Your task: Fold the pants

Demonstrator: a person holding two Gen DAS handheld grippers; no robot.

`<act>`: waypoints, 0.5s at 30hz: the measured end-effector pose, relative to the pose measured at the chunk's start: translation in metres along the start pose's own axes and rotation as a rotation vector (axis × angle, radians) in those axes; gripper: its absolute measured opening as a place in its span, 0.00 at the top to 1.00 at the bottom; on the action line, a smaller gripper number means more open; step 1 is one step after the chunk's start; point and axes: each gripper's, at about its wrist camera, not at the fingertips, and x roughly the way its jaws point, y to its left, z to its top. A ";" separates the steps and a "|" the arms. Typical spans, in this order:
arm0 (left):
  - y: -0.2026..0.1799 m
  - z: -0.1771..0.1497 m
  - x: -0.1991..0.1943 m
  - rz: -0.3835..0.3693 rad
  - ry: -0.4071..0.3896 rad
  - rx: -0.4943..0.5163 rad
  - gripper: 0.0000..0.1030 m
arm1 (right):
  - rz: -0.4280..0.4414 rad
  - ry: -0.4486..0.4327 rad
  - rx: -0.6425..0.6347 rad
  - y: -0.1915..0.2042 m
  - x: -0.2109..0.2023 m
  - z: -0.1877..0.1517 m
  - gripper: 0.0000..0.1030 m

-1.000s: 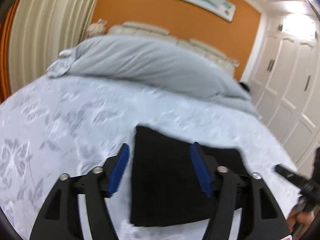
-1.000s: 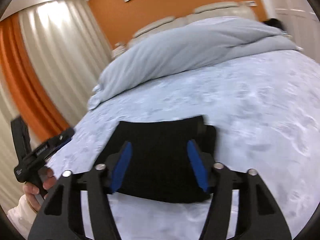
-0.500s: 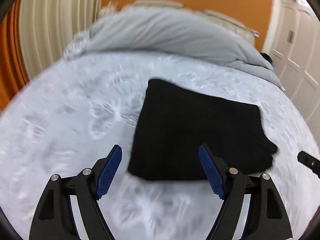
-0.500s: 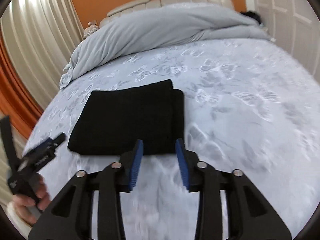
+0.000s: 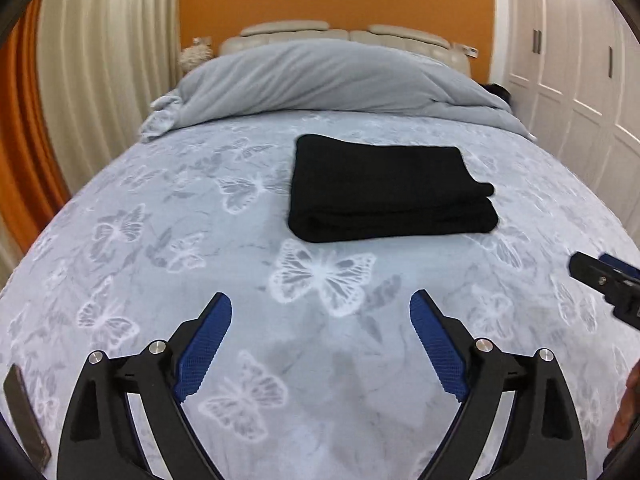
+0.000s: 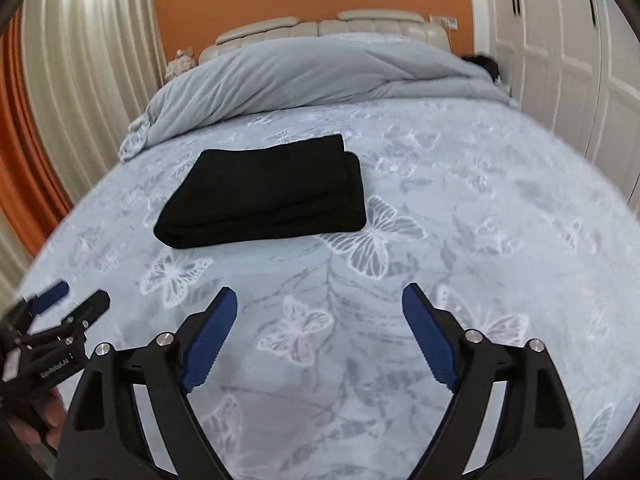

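Both sets of tongs are spread wide and holding nothing at all. The left tongs (image 5: pixel 320 320) hang over bare bedspread, blue pads (image 5: pixel 204 348) facing each other with just a big white butterfly print showing in the gap, and the right tongs (image 6: pixel 319 312) look the same, pads (image 6: pixel 210 340) far apart over the butterfly-patterned bed (image 6: pixel 480 240). Each one can see the other off to the side: the right tongs poke in at the right edge of the left camera, and the left tongs sit at the lower left of the right camera with a bit of the person's hand (image 6: pixel 48 416) gripping the handle. Ahead of both, well clear of the fingertips, the black pants (image 5: pixel 384 188) lie folded into a neat flat rectangle on the bed, a bit right of center from the left tongs and a bit left of center from the right ones, with the stacked layers showing along the near edge and a small lump sticking out at the right corner. Down by the left tongs' lower left there's a dark flat phone (image 5: pixel 26 416) lying on the bedspread. Farther back a grey duvet (image 5: pixel 320 76) is bunched across the head of the bed, then a cream headboard (image 5: pixel 340 32), orange wall, pale curtains (image 5: pixel 100 60) on the left and white wardrobe doors (image 5: pixel 580 60) on the right.
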 end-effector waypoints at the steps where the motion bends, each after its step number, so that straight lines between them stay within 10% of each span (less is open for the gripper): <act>1: -0.001 -0.001 0.001 0.014 -0.011 0.012 0.14 | -0.002 -0.008 -0.007 0.001 -0.001 0.000 0.12; 15: 0.004 -0.003 0.017 0.035 0.028 -0.004 0.14 | 0.000 0.031 -0.024 0.002 0.003 -0.008 0.10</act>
